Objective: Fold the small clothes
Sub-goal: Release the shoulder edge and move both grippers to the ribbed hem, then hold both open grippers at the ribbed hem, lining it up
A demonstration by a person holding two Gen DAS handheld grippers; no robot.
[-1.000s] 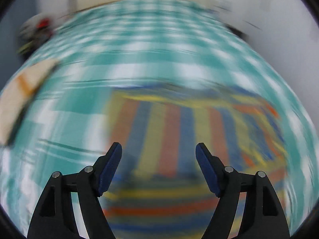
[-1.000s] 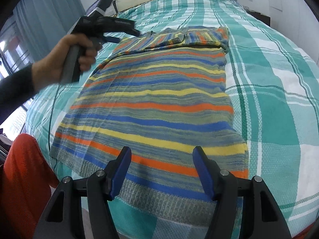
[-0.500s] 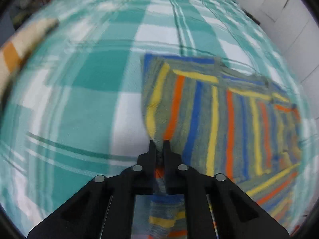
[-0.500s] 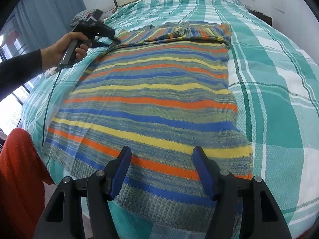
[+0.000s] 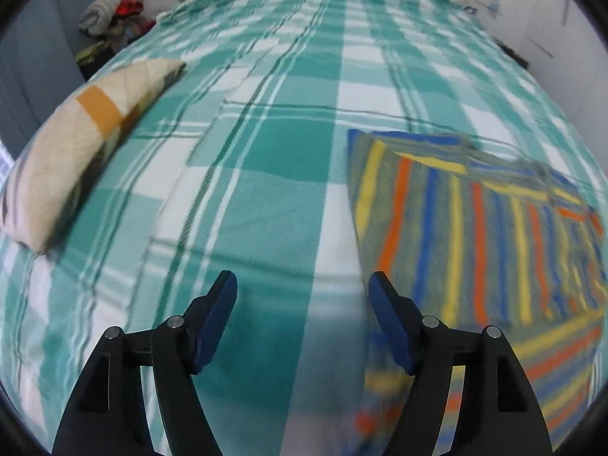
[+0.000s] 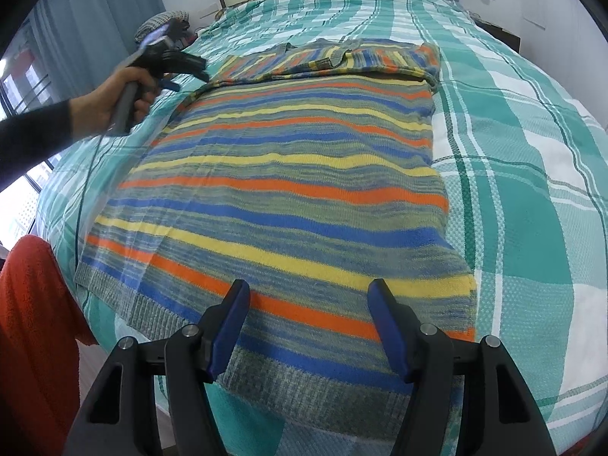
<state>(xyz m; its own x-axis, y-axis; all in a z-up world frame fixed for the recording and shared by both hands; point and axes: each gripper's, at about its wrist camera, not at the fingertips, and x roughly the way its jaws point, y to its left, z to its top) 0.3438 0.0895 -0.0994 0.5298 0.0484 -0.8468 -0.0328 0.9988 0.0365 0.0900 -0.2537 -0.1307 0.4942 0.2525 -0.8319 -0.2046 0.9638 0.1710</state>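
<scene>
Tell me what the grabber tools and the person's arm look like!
Each gripper, left and right, has black plastic arms with silver round bolts and two dark blue finger pads. In the right wrist view, the left tool has a grey handle, and the arm wears a dark long sleeve.

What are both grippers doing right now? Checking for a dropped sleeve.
Left gripper: open, just released, holding nothing.
Right gripper: open above the sweater.

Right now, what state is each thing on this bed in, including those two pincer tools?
Striped sweater: flat on the bed, top part folded down over it.
Left gripper: jaws just opened, nothing between them.
Right gripper: open, over the sweater's hem.
Pillow: lying on the plaid bedspread.
</scene>
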